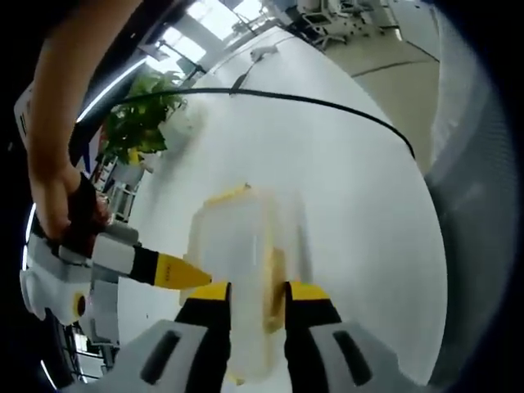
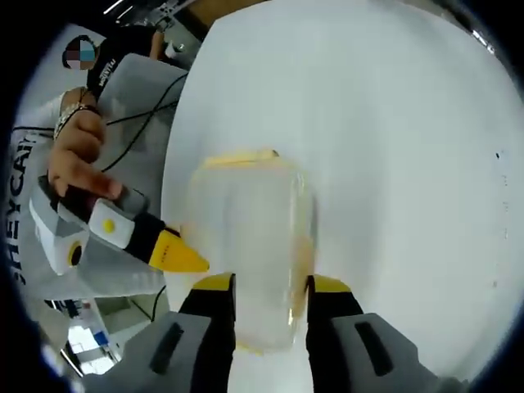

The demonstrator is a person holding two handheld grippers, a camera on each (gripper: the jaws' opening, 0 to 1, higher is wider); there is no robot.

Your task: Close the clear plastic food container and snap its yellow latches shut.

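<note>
Clear plastic food container (image 1: 237, 270) with yellow latches (image 1: 275, 278), on round white table (image 1: 360, 213). Left gripper (image 1: 255, 296), yellow-tipped jaws straddling container's near end. Right gripper (image 1: 176, 272), hand-held (image 1: 57, 192), tip touching container's side. Black cable (image 1: 327, 105); potted green plant (image 1: 143, 123) at table's edge.

A clear container (image 1: 237, 270) with pale yellow latches (image 1: 274, 286) sits on a white table (image 1: 344, 180) crossed by a black cable (image 1: 327, 102), between the yellow-tipped black and grey left gripper (image 1: 255, 304) and right gripper (image 2: 270, 293), with a green plant (image 1: 143, 119) far left.
</note>
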